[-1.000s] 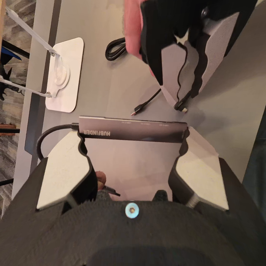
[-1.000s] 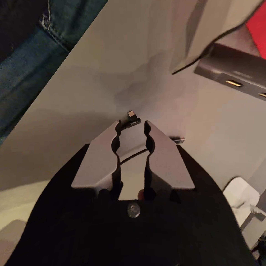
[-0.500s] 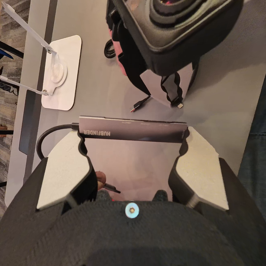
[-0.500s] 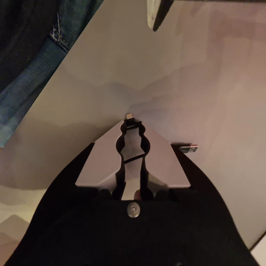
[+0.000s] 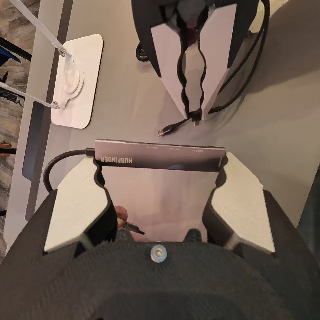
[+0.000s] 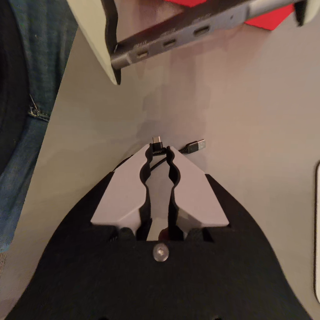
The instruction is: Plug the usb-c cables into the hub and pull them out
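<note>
My left tool (image 5: 160, 160) clamps the hub (image 5: 159, 156) endwise above the tabletop (image 5: 121, 86); my right tool (image 6: 158, 148) pinches the usb-c plug (image 6: 156, 141) just short of its ports. The angled plug could twist in my grip and jam.

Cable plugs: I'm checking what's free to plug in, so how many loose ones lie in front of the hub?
2. The USB-C plug is pinched at the right hand-held gripper tips. The USB-A plug lies on the table just beside them. Others may be hidden behind the gripper.
</note>
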`<move>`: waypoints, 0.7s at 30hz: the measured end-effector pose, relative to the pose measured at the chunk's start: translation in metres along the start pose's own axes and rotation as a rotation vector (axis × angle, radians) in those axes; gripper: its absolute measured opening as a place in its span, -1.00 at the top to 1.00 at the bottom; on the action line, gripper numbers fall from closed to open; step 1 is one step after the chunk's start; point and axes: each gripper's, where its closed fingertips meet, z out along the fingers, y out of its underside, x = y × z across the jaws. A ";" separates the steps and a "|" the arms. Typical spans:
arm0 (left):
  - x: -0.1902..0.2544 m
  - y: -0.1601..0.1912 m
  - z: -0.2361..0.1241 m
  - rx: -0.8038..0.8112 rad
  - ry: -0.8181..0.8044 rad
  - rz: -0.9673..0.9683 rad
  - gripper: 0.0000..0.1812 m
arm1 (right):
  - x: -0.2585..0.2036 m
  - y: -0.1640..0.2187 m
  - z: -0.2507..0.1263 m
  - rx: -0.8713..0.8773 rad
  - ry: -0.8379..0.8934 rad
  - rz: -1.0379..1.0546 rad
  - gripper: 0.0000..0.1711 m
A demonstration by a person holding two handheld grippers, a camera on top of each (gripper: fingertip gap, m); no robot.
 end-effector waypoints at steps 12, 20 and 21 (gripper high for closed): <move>0.012 0.000 0.017 -0.019 0.010 -0.005 -0.39 | 0.002 -0.035 -0.028 0.007 0.145 0.077 0.86; 0.018 0.003 0.024 -0.046 0.028 -0.003 -0.39 | 0.001 -0.043 -0.028 -0.054 0.216 0.053 0.86; 0.019 0.004 0.026 -0.051 0.032 -0.003 -0.39 | 0.001 -0.043 -0.027 -0.062 0.222 0.051 0.86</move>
